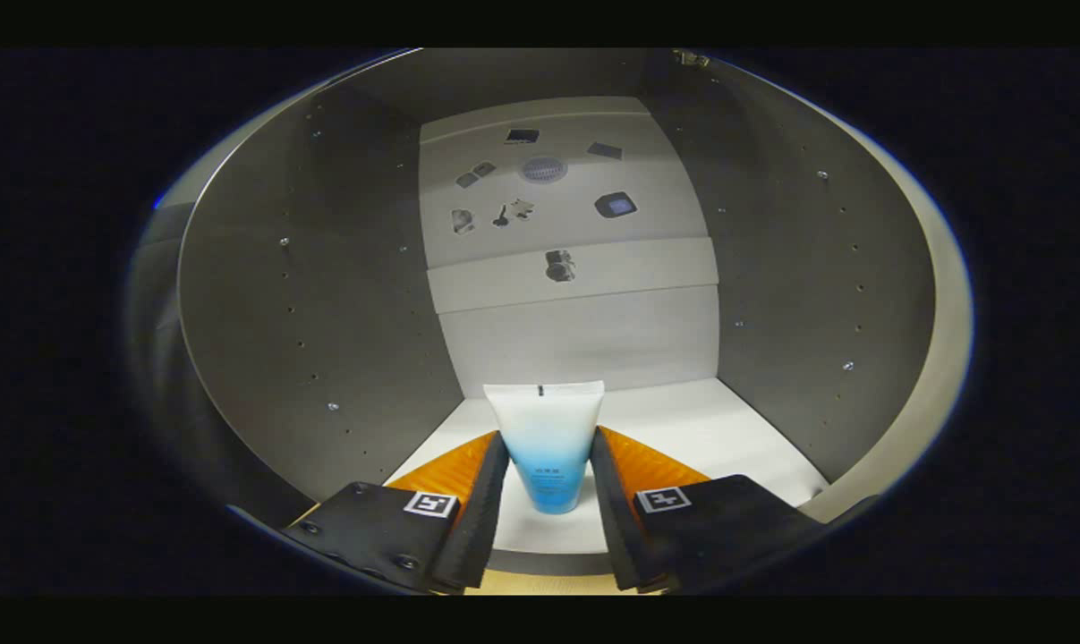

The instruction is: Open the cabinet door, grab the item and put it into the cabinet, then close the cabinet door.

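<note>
A soft tube [548, 420], white at its flat crimped top and blue toward the bottom, stands upright between my fingers. My gripper [548, 436] is shut on it, one finger pressing each side of the blue lower part. The tube is inside the open cabinet, over the front of its white floor [710, 429]. I cannot tell whether the tube's bottom end touches the floor. The cabinet's front edge [540, 562] runs just below the tube, between my fingers.
Grey side walls with small peg holes, left [325, 295] and right [808, 295], close in on both sides. The pale back panel [575, 331] carries several dark patches and a round vent [542, 169]. Floor room lies beyond the tube and to its right.
</note>
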Motion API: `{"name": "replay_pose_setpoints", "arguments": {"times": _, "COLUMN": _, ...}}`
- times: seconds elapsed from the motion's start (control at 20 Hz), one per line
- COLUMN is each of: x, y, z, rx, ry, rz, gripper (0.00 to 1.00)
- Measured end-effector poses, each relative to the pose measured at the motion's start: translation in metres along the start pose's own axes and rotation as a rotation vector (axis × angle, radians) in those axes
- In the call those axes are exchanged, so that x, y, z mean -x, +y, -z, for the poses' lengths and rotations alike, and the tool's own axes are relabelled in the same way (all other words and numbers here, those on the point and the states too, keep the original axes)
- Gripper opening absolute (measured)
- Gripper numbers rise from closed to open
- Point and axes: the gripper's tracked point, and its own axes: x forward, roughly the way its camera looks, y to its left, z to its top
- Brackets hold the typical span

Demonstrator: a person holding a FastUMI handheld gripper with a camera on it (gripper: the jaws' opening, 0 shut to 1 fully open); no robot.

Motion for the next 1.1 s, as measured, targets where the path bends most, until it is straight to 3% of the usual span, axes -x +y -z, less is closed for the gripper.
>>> {"name": "replay_pose_setpoints", "arguments": {"times": 0.25, "x": -0.002, "y": 0.005, "z": 0.002, "rx": 0.015, "ry": -0.010, "rz": -0.002, "gripper": 0.61}}
{"name": "replay_pose_setpoints", "arguments": {"times": 0.35, "x": 0.003, "y": 0.007, "z": -0.005, "rx": 0.026, "ry": -0.035, "rz": 0.002, "gripper": 0.71}}
{"name": "replay_pose_setpoints", "arguments": {"times": 0.4, "x": 0.006, "y": 0.006, "z": -0.007, "rx": 0.035, "ry": -0.044, "rz": 0.011, "gripper": 0.81}}
{"name": "replay_pose_setpoints", "arguments": {"times": 0.6, "x": 0.032, "y": 0.009, "z": -0.022, "rx": 0.040, "ry": -0.075, "rz": 0.003, "gripper": 0.91}}
{"name": "replay_pose_setpoints", "arguments": {"times": 0.85, "x": 0.100, "y": 0.040, "z": -0.037, "rx": 0.039, "ry": -0.084, "rz": -0.099, "gripper": 0.97}}
{"name": "replay_pose_setpoints", "arguments": {"times": 1.1, "x": 0.198, "y": 0.074, "z": -0.055, "rx": 0.085, "ry": -0.156, "rz": -0.174, "gripper": 0.98}}
